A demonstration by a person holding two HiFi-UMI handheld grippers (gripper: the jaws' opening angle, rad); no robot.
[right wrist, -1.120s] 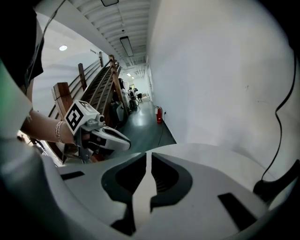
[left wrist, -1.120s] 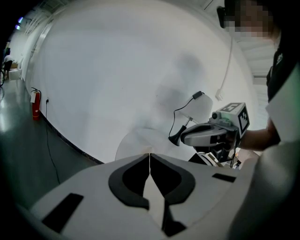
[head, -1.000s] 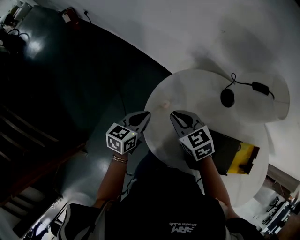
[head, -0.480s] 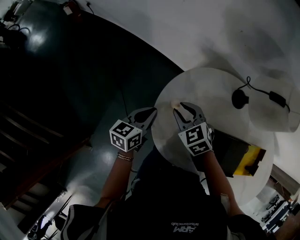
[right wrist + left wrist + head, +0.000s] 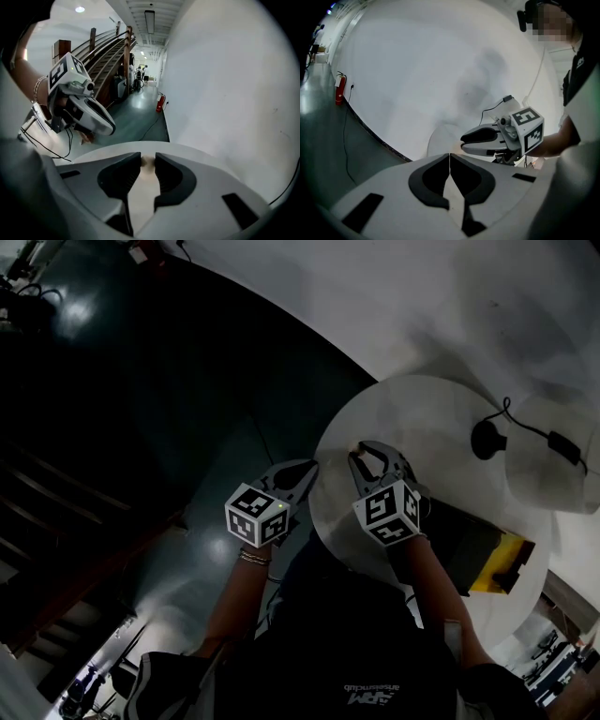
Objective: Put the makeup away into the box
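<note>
- Filling the right half of the head view, the round white table (image 5: pixel 427 413) stands over a dark floor (image 5: pixel 216 371), as it did a second ago; only the camera's framing has shifted a little.
- The dark box (image 5: pixel 461 536), with a yellow part at its far end, sits on the table's near right side behind the right arm, where it was before.
- The right gripper (image 5: pixel 364 450) has come forward and down since the earlier frame, when its closed tips stopped short of the makeup. Its jaws spread and have just been narrowing again, and they now grasp the piece, which fills the gap between the tips.
- The left gripper (image 5: pixel 310 468) has hardly moved. It hangs beside the table's left edge, over the floor, jaws clenched together with nothing between them.
- A black round puck (image 5: pixel 486 439) on a cable lies well beyond both grippers, untouched.
- The small pale makeup piece (image 5: pixel 149 163) rests near the table's left rim, well apart from the box, with the right gripper's pads meeting it on both sides.
</note>
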